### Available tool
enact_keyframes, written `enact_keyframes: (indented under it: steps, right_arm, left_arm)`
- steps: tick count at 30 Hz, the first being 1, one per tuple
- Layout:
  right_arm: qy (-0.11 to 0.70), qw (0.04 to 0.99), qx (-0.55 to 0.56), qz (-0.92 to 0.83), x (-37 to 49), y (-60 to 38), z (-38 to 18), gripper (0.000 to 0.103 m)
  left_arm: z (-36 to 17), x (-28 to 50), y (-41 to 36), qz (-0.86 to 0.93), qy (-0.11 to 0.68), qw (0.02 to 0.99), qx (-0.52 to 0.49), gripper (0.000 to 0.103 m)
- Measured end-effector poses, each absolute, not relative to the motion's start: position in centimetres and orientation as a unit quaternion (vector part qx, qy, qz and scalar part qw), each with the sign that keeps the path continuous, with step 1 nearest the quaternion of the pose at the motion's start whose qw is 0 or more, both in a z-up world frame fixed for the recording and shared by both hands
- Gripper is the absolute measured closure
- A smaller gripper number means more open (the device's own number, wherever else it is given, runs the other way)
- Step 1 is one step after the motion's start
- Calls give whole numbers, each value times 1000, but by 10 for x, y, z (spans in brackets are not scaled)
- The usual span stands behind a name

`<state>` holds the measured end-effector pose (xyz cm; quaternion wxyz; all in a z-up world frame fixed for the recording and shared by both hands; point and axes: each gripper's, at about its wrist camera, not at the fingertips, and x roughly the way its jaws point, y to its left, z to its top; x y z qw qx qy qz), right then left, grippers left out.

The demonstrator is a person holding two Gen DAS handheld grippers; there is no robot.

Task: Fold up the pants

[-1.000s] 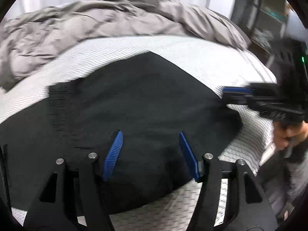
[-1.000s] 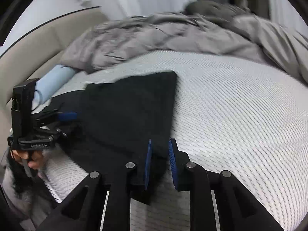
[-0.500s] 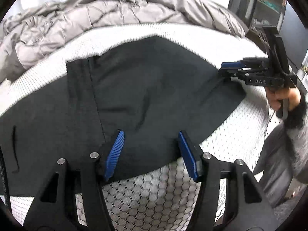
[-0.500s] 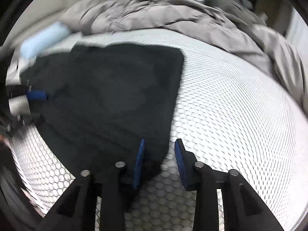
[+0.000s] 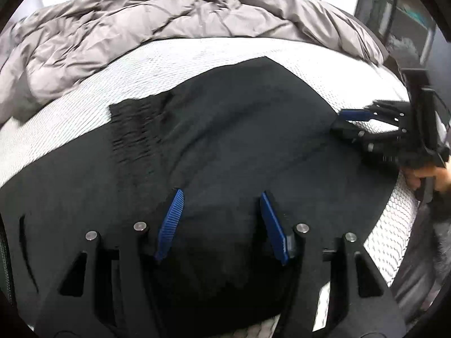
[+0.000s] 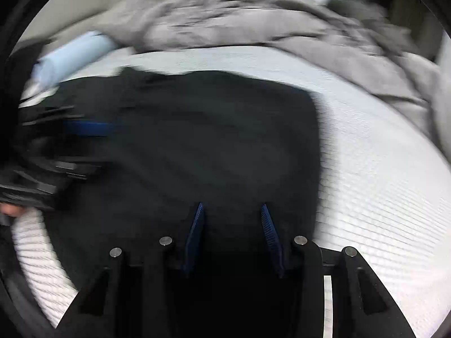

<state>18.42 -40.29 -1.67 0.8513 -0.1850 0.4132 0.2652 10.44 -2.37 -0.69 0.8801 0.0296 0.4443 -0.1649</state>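
Lying flat on the bed (image 5: 197, 56), the pants (image 5: 239, 140) look part-folded. Both claws hover over their near edge: left claw (image 5: 221, 219) released, right claw (image 6: 231, 233) just opening, gripping nothing (blurred view). Next move likely calls for pinching that edge.

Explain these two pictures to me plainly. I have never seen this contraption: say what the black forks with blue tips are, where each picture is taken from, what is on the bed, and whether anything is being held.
There is no robot. A person holds a hand-held pincer in each hand, with a wide-angle camera looking along its two blue-padded fingers.

One picture looks from the left gripper, the other from the right gripper; each also sees the other at its edge, with a hand on it.

Black pants lie spread flat on a white mattress, with a rumpled grey duvet behind and a pale blue roll.

Nothing is gripped. Both stand open over the cloth; the right one's jaws have just been opening.
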Motion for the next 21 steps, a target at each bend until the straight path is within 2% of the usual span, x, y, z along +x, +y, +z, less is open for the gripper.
enact_keyframes:
  steps: [4, 7, 12, 15, 17, 19, 21]
  right_arm:
    - [427, 863, -111, 245, 193, -444, -6, 59]
    - [381, 881, -86, 269, 185, -443, 22, 59]
    - [410, 848, -111, 316, 203, -372, 11, 59]
    - [425, 833, -195, 296, 211, -340, -17, 58]
    - [422, 843, -195, 270, 213, -354, -17, 58]
    - [421, 860, -190, 216, 221, -378, -19, 58]
    - [423, 866, -171, 207, 225, -391, -21, 58]
  left_arm:
    - [10, 101, -18, -144, 436, 888, 22, 48]
    - [25, 122, -23, -124, 418, 899, 35, 48]
    - [-4, 168, -29, -127, 464, 875, 47, 48]
    - [-3, 167, -11, -142, 461, 876, 24, 48]
    - [-4, 163, 7, -131, 462, 877, 0, 46]
    - [-9, 159, 21, -106, 472, 875, -10, 35]
    - [-6, 155, 31, -94, 475, 874, -33, 37]
